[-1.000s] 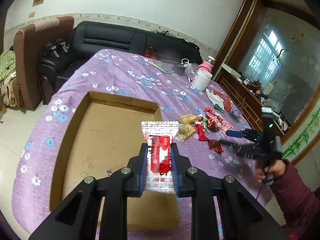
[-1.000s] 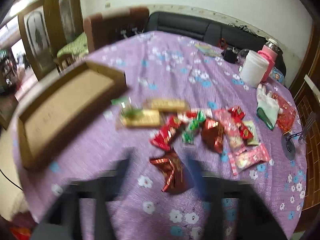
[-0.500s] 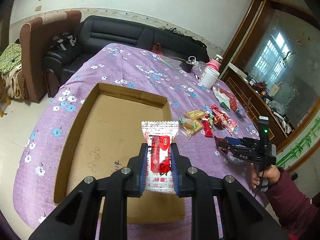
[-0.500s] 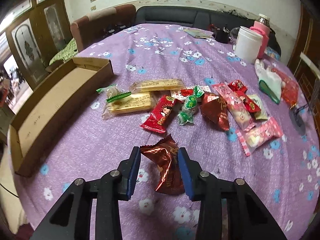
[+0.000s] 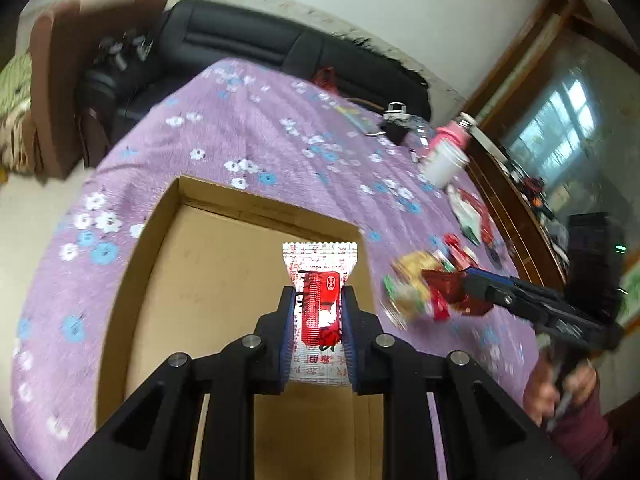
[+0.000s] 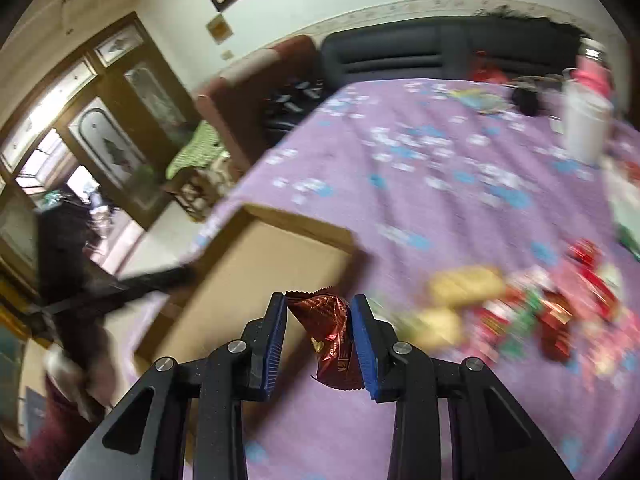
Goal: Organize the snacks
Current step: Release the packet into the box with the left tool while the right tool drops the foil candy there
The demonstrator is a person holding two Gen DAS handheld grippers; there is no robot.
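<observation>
My left gripper point(image 5: 318, 300) is shut on a white and red snack packet point(image 5: 320, 264), held over the floor of the shallow cardboard box point(image 5: 208, 280). My right gripper point(image 6: 319, 298) has a dark red foil packet point(image 6: 332, 332) between its blue pads and off the table; its jaws are closing on it. It hangs beside the near right corner of the box point(image 6: 260, 276). In the left wrist view that right gripper point(image 5: 468, 276) comes in from the right with the foil packet point(image 5: 446, 286). A pile of loose snacks point(image 6: 520, 312) lies on the cloth right of the box.
The table wears a purple flowered cloth point(image 5: 280, 140). A white jar point(image 5: 444, 164) and a pink bottle point(image 5: 454, 136) stand at the far right. Behind the table are a black sofa point(image 5: 260, 44) and a brown armchair point(image 5: 52, 80). A person's hand point(image 5: 560, 392) holds the right handle.
The right gripper closed on the dark red foil packet, lifted it off the cloth and swung left toward the box. The left gripper moved further over the box with its packet.
</observation>
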